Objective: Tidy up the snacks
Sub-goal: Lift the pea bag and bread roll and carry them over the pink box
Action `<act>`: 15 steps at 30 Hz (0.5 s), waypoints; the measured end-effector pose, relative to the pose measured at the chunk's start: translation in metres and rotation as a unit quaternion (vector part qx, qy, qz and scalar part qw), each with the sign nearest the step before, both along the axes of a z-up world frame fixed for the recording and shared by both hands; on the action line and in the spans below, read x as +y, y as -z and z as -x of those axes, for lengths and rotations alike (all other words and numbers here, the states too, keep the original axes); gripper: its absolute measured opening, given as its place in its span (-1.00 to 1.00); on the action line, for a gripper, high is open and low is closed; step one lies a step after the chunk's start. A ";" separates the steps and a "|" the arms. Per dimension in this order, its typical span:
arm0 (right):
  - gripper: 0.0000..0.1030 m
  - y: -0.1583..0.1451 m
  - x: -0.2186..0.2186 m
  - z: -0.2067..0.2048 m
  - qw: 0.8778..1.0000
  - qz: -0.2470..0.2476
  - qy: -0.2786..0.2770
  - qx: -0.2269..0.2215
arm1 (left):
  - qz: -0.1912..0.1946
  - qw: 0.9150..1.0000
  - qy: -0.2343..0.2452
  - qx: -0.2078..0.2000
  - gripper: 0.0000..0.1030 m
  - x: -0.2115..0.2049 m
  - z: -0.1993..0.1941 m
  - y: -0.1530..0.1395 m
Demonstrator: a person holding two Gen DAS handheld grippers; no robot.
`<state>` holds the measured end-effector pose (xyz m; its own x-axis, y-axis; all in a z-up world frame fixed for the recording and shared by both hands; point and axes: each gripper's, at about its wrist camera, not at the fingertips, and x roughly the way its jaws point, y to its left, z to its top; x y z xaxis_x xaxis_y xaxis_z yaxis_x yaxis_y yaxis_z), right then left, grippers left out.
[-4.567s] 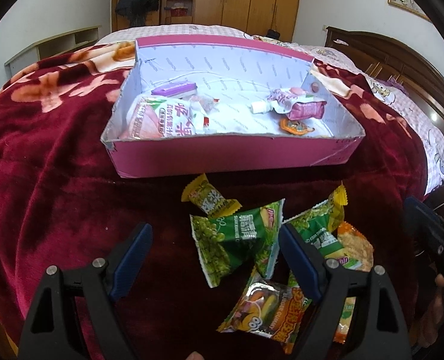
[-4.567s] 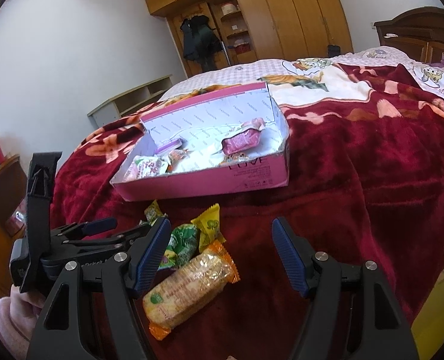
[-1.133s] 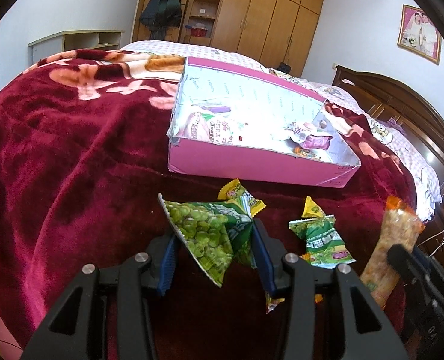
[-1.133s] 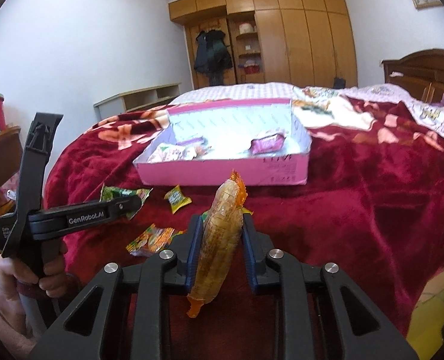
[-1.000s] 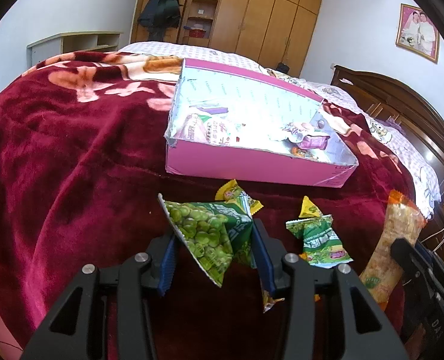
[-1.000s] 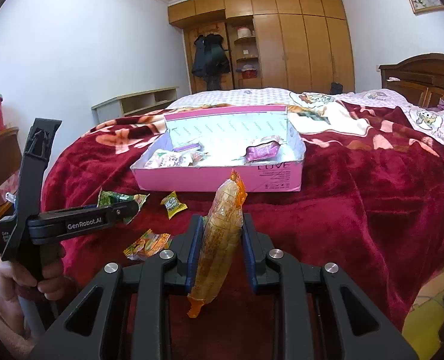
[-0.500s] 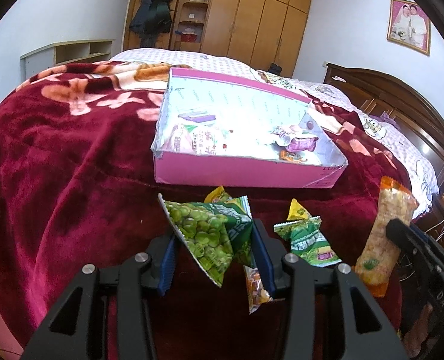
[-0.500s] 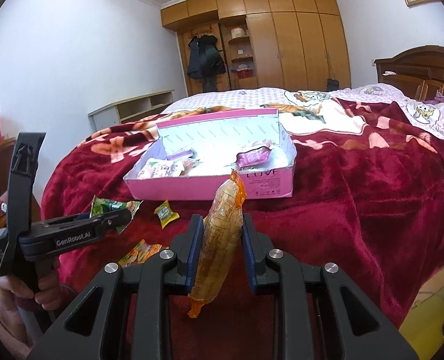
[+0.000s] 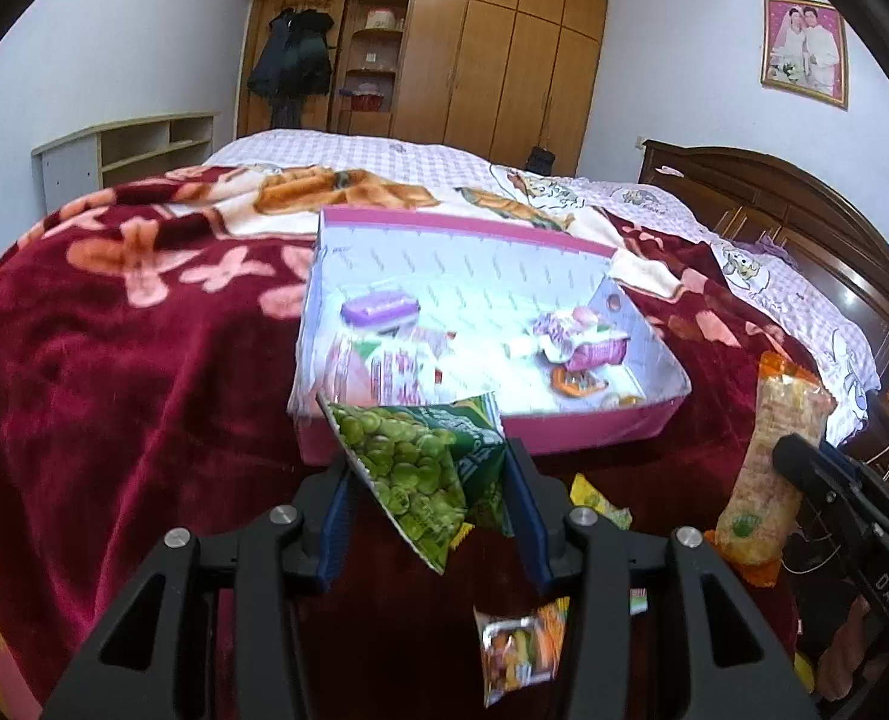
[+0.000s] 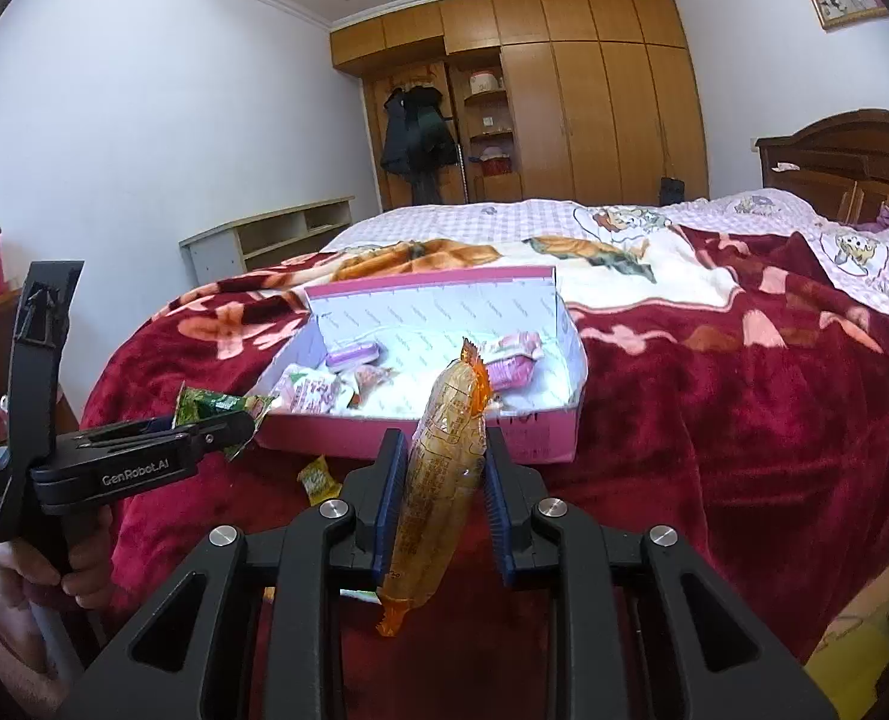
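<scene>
My left gripper (image 9: 426,468) is shut on a green pea snack bag (image 9: 420,462) and holds it in the air just before the near wall of the pink box (image 9: 594,435). It also shows in the right wrist view (image 10: 222,414). My right gripper (image 10: 441,462) is shut on a long orange cracker pack (image 10: 444,480), held upright in front of the pink box (image 10: 540,444); the pack also shows in the left wrist view (image 9: 768,474). The box holds several wrapped snacks.
Loose snacks lie on the red blanket (image 9: 114,360): a yellow-green packet (image 9: 600,504), an orange packet (image 9: 522,654), and a small yellow one (image 10: 318,477). A wooden headboard (image 9: 804,222) stands to the right, a wardrobe (image 10: 564,120) behind the bed.
Both grippers have risen and moved toward the pink box with their snacks still held. The green bag now overlaps the box's near wall in the left wrist view.
</scene>
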<state>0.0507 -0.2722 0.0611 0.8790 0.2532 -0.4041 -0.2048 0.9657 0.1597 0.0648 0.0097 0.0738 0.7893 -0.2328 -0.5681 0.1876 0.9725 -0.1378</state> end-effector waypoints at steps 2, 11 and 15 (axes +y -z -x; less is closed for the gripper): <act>-0.49 -0.002 -0.001 -0.003 1.000 0.001 0.001 -0.002 | -0.004 1.000 0.001 -0.005 -0.07 -0.003 -0.006 -0.003; -0.49 -0.015 -0.007 -0.020 1.000 0.006 0.009 -0.012 | -0.007 1.000 0.024 -0.012 -0.07 -0.024 -0.035 -0.008; -0.49 -0.017 -0.011 -0.028 1.000 0.006 0.013 -0.009 | -0.010 0.999 0.036 -0.006 -0.07 -0.036 -0.051 -0.002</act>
